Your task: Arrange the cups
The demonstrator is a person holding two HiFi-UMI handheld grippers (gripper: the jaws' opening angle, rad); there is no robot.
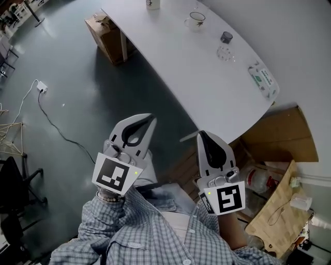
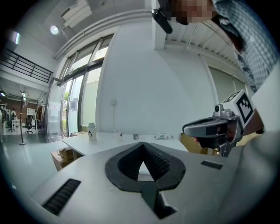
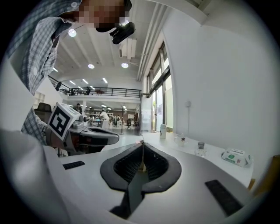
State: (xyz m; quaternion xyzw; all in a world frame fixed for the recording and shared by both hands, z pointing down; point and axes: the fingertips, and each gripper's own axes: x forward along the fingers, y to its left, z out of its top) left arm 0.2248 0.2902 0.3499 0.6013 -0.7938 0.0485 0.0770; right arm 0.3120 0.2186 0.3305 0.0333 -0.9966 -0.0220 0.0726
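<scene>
While left gripper [image 1: 148, 121] and right gripper [image 1: 202, 135] sit closed and empty at lower frame, approach step; next, reach the mug [image 1: 195, 20] on the counter [image 1: 201, 85], upper right.

surface [image 1: 207, 88]: white, rounded end | on it, in a row: white bottle [image 1: 152, 4]; mug [image 1: 195, 20]; small dark cup [image 1: 226, 37]; clear glass [image 1: 224, 53]; wipes pack [image 1: 262, 80]

The long white table [image 1: 196, 77] lay bare along its floor side. A white ceramic mug [image 1: 195, 20], a small clear glass [image 1: 225, 52] and a flat green-printed wipes pack [image 1: 262, 80] lined its wall side. Open brown cardboard boxes [image 1: 279, 137] crowded its near end.
</scene>
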